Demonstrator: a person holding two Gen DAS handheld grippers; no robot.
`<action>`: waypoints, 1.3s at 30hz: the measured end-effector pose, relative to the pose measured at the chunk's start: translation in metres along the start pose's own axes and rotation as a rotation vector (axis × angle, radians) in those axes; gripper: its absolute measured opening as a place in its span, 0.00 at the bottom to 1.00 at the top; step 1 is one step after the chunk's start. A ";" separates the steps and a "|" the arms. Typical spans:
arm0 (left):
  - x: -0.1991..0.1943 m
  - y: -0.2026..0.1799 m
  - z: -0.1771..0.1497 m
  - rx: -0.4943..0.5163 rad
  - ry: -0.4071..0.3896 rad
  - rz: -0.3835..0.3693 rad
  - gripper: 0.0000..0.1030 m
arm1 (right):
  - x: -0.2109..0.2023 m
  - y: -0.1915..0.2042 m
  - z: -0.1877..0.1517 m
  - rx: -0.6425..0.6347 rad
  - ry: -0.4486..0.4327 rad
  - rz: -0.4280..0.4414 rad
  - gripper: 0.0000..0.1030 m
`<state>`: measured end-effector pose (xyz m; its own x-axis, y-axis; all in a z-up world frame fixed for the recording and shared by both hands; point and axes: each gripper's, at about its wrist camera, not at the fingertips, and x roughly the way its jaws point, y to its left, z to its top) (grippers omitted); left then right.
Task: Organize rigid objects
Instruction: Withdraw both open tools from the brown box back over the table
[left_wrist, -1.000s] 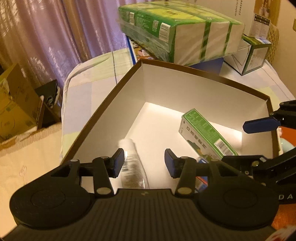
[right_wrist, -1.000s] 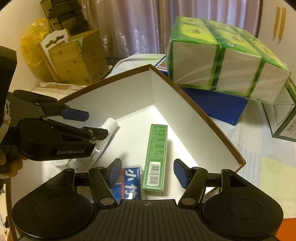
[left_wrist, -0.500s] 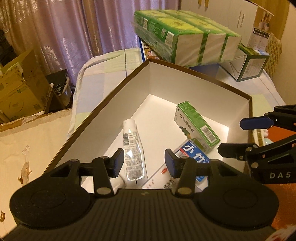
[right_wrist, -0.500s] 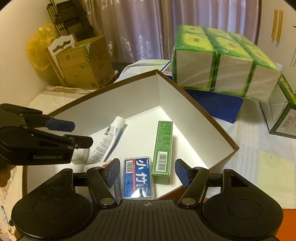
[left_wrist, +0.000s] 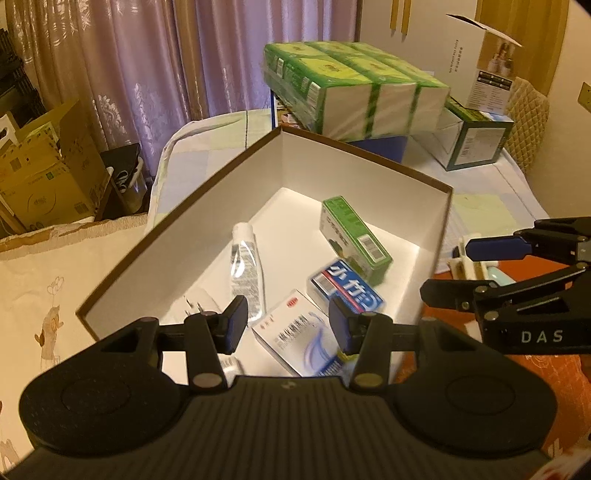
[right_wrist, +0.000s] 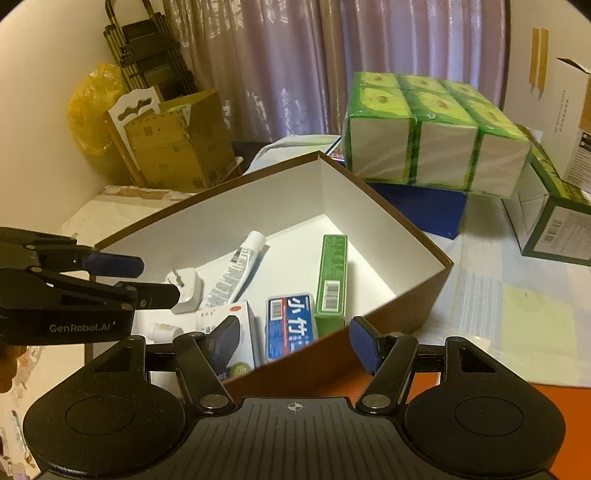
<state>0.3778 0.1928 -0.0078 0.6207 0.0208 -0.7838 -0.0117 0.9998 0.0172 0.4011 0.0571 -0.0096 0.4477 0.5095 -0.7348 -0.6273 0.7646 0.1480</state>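
Inside the brown box (left_wrist: 177, 236), white-lined and open-topped, several items are lying flat: a white tube (left_wrist: 245, 269) along the left, a green carton (left_wrist: 354, 236) toward the far right, a blue pack (left_wrist: 345, 290) just in front of the carton and touching it, and a white-and-blue carton (left_wrist: 299, 334) at the near edge. A white plug adapter (right_wrist: 184, 286) is sitting left of the tube in the right wrist view. The left gripper (left_wrist: 284, 323) is hovering over the box's near edge, fingers spread apart and holding nothing. The right gripper (right_wrist: 295, 341) is hovering above the near wall of the box, fingers also spread wide and empty. Behind the box a wrapped green tissue pack (right_wrist: 432, 155) is resting on a blue box (right_wrist: 424, 208), with a green-edged carton (right_wrist: 554, 225) lying beside them on the cloth-covered table (right_wrist: 517, 317). A cardboard box (left_wrist: 44, 173) is standing off to the left by the curtain (left_wrist: 147, 59).
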 end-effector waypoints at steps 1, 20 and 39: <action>-0.003 -0.003 -0.003 -0.001 -0.001 0.000 0.43 | -0.003 0.000 -0.002 0.000 -0.001 0.001 0.61; -0.043 -0.061 -0.055 0.011 0.011 -0.030 0.43 | -0.063 -0.008 -0.058 0.019 -0.004 0.034 0.61; -0.042 -0.126 -0.080 0.051 0.070 -0.072 0.43 | -0.097 -0.047 -0.113 0.072 0.053 0.022 0.61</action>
<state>0.2911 0.0661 -0.0267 0.5621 -0.0491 -0.8256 0.0722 0.9973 -0.0102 0.3150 -0.0731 -0.0198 0.3986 0.5066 -0.7646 -0.5885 0.7806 0.2104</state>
